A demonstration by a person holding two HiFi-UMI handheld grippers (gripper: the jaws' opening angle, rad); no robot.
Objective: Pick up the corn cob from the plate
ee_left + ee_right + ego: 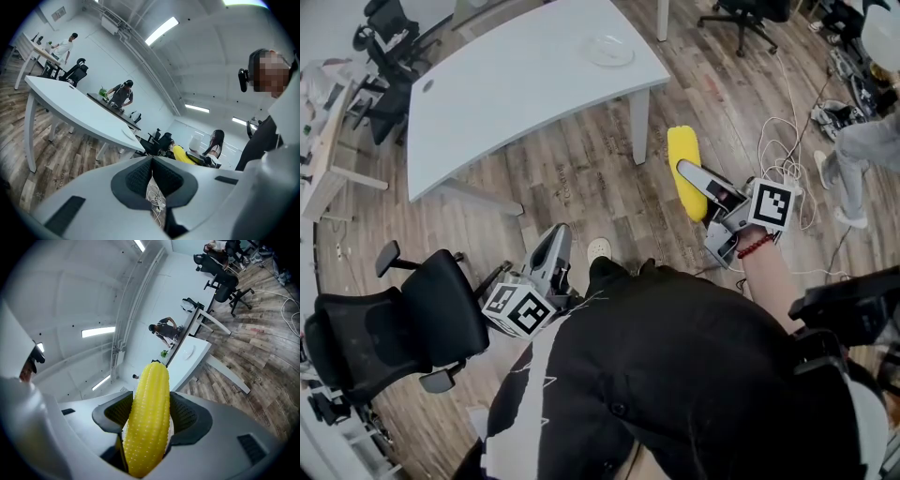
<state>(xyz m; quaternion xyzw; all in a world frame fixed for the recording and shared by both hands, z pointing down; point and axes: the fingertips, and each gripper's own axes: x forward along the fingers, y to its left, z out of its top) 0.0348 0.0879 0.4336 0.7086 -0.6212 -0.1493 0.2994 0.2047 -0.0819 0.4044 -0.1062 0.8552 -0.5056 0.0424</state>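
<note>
A yellow corn cob (685,169) is held up over the wooden floor by my right gripper (698,180), whose jaws are shut on it. In the right gripper view the corn cob (149,418) stands lengthwise between the two dark pads and sticks out past them. A clear plate (608,51) lies near the far right corner of the white table (516,89), away from both grippers. My left gripper (554,246) hangs low by my body over the floor, its jaws shut together with nothing between them (152,174).
A black office chair (394,323) stands at my left. White cables (783,150) trail over the floor at the right, near another person's legs (862,155). More chairs (389,56) and desks stand behind the table. Other people are at desks in the left gripper view.
</note>
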